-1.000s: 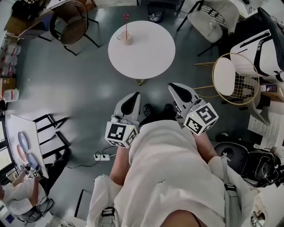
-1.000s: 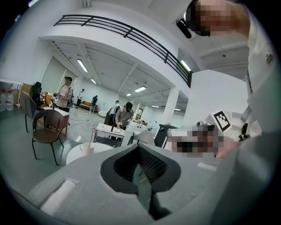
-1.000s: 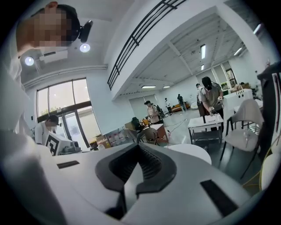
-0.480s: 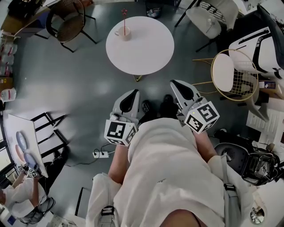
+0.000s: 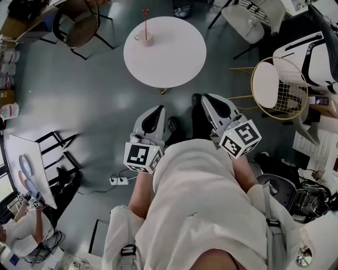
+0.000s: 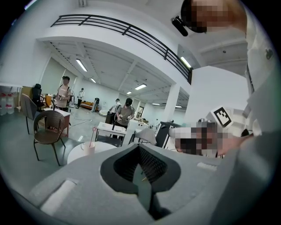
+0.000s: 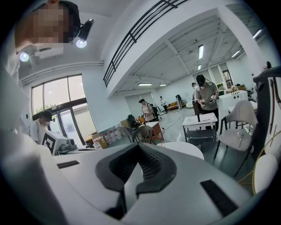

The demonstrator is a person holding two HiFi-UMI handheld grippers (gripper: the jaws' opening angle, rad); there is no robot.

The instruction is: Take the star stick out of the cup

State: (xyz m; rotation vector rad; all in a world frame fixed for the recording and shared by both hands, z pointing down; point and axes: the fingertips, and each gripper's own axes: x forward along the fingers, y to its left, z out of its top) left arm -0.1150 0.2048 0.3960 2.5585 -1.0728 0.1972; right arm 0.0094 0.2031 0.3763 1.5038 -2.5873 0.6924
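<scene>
Table [image 5: 174,58], cup [image 5: 144,36] and star stick [image 5: 145,18] have drifted up-frame; left hand-held gripper [image 5: 157,111] and right hand-held gripper [image 5: 208,99] both closed, empty.

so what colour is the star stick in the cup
Pinkish red. The star stick stands in the pale cup; it shows best in the head view.

Matt gry plastic left hand-held gripper [image 5: 157,112], smooth wht table top [image 5: 169,52], glossy floor [image 5: 95,100]
</scene>
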